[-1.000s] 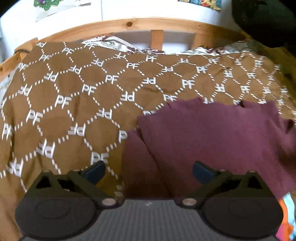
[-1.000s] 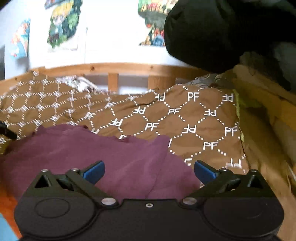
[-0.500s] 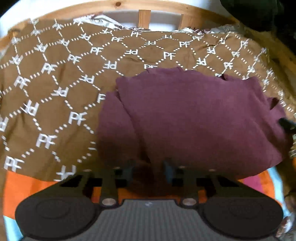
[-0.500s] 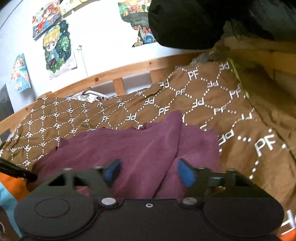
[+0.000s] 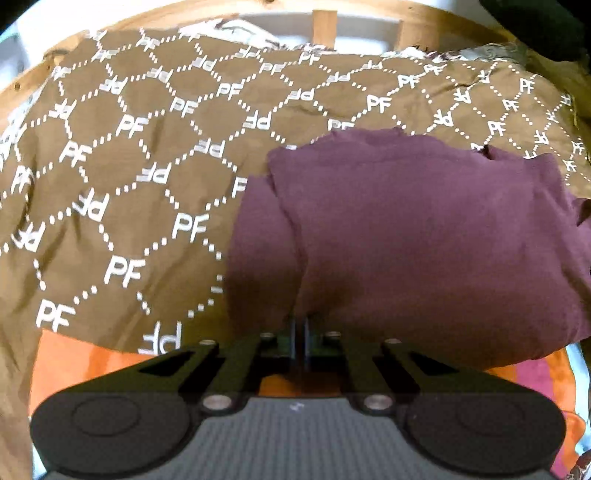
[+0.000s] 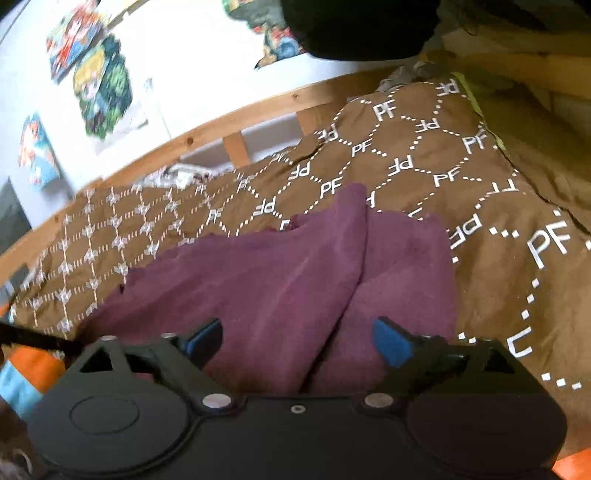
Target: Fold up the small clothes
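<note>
A maroon garment (image 5: pixel 424 240) lies partly folded on a brown patterned bedspread (image 5: pixel 129 184), one layer lapped over another. My left gripper (image 5: pixel 300 328) is shut, its fingers pinching the garment's near edge. In the right wrist view the same garment (image 6: pixel 295 280) spreads out ahead with a raised fold down its middle. My right gripper (image 6: pixel 295 341) hangs just over its near right part. Its jaws are opening, the cloth lies between the blue pads (image 6: pixel 391 343), and they do not press on it. A dark finger of the left gripper (image 6: pixel 33 338) shows at the left edge.
A wooden bed rail (image 5: pixel 325 26) runs along the far side, with a white wall and posters (image 6: pixel 99 85) behind. A black bulky thing (image 6: pixel 362 26) hangs at the upper right. An orange sheet (image 5: pixel 74 362) shows at the bed's near edge.
The left jaws went from wide open to shut on the garment's near edge. The right jaws narrowed, then spread again, and that gripper rolled and sank a little.
</note>
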A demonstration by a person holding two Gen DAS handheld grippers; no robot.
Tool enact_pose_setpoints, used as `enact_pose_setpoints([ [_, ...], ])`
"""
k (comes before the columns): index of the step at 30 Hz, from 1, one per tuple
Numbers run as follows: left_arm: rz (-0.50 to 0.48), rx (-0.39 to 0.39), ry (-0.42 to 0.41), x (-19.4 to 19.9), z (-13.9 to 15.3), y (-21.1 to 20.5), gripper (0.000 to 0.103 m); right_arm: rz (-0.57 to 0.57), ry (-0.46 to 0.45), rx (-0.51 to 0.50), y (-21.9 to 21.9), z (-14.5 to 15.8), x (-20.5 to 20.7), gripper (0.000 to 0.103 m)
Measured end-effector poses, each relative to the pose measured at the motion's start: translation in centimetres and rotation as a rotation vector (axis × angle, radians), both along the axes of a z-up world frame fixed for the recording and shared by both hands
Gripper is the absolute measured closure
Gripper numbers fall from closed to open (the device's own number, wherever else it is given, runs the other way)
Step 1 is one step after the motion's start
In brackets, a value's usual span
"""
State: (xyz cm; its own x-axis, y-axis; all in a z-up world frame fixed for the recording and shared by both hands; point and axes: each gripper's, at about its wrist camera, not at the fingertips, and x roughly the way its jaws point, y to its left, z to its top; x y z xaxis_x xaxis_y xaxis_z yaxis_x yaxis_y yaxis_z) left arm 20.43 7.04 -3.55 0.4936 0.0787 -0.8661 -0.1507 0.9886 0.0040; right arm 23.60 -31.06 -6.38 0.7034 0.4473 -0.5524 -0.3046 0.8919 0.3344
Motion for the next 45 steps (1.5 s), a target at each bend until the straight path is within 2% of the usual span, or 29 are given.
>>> enact_pose_setpoints([
  [2,0.004,-0.017,0.030,-0.1,-0.4,0.1,0.098,0.039,0.049,0.048,-0.2,0.0,0.4,0.009],
  [6,-0.001,0.013,0.032,-0.1,-0.1,-0.5,0.098,0.043,0.097,0.219,-1.3,-0.8,1.4,0.010],
  [8,-0.004,0.024,0.035,0.1,-0.2,-0.8,0.098,0.025,0.104,0.273,-1.8,-1.4,1.8,0.021],
  [10,-0.006,0.031,0.032,0.0,-0.4,-1.0,0.098,-0.005,0.117,0.271,-1.8,-1.5,2.2,0.032],
  [12,-0.012,0.041,0.027,-0.2,-0.5,-1.1,0.098,-0.021,0.087,0.193,-1.1,-1.2,2.2,0.052],
  [13,-0.014,0.045,0.026,-0.2,-0.5,-1.2,0.098,-0.028,0.073,0.143,-0.6,-1.1,2.1,0.071],
  [14,-0.018,0.052,0.026,-0.2,-0.4,-1.3,0.098,-0.032,0.052,0.075,0.1,-0.8,1.9,0.080],
  [15,-0.020,0.057,0.026,-0.2,-0.4,-1.4,0.098,-0.023,0.019,0.000,0.9,-0.5,1.6,0.080],
  [18,-0.028,0.065,0.030,-0.1,-0.4,-1.6,0.098,0.098,-0.171,-0.293,4.7,0.5,-0.7,0.080],
  [19,-0.028,0.064,0.031,-0.1,-0.4,-1.6,0.098,0.159,-0.230,-0.371,6.1,0.6,-1.7,0.080],
  [21,-0.023,0.057,0.033,0.0,-0.4,-1.4,0.097,0.258,-0.285,-0.437,8.0,0.5,-2.9,0.077],
  [23,-0.019,0.049,0.033,0.0,-0.4,-1.4,0.097,0.327,-0.292,-0.444,8.8,0.3,-3.7,0.061],
  [25,-0.025,0.048,0.033,0.0,-0.4,-1.3,0.097,0.325,-0.267,-0.411,8.4,0.3,-3.3,0.047],
  [26,-0.029,0.048,0.033,0.0,-0.4,-1.2,0.097,0.309,-0.244,-0.381,7.9,0.4,-2.9,0.038],
  [27,-0.030,0.048,0.034,0.0,-0.4,-1.2,0.097,0.289,-0.218,-0.339,7.1,0.7,-2.2,0.034],
  [31,-0.034,0.043,0.040,0.1,-0.4,-1.1,0.097,0.217,-0.025,-0.077,2.7,0.2,1.0,0.010],
  [33,-0.033,0.038,0.038,0.1,-0.5,-1.1,0.095,0.199,0.067,0.015,1.3,-0.9,2.1,0.008],
  [34,-0.030,0.031,0.038,0.1,-0.5,-0.9,0.095,0.188,0.082,0.057,0.8,-1.3,2.2,0.012],
  [36,-0.018,0.009,0.035,0.1,-0.6,-0.6,0.095,0.179,0.082,0.119,0.4,-1.4,2.0,0.028],
  [37,-0.010,-0.002,0.034,0.1,-0.5,-0.4,0.095,0.190,0.075,0.144,0.5,-1.3,1.9,0.043],
  [38,-0.003,-0.011,0.033,0.1,-0.5,-0.3,0.095,0.202,0.068,0.161,0.6,-1.2,1.9,0.048],
  [40,0.008,-0.024,0.034,0.1,-0.5,-0.1,0.095,0.201,0.053,0.186,1.0,-0.8,1.9,0.050],
  [41,0.009,-0.023,0.034,0.1,-0.5,-0.1,0.095,0.184,0.047,0.192,1.1,-0.7,2.0,0.062],
  [42,0.009,-0.021,0.033,0.1,-0.5,-0.1,0.095,0.156,0.047,0.186,1.1,-0.8,2.1,0.072],
  [43,0.008,-0.018,0.032,0.1,-0.4,-0.2,0.095,0.121,0.061,0.166,0.9,-0.9,2.3,0.092],
  [44,0.013,-0.017,0.030,0.1,-0.3,-0.4,0.096,0.087,0.083,0.136,0.8,-1.1,2.7,0.100],
  [45,0.011,-0.017,0.032,0.2,-0.1,-0.6,0.096,0.052,0.107,0.091,0.5,-1.3,2.8,0.100],
])
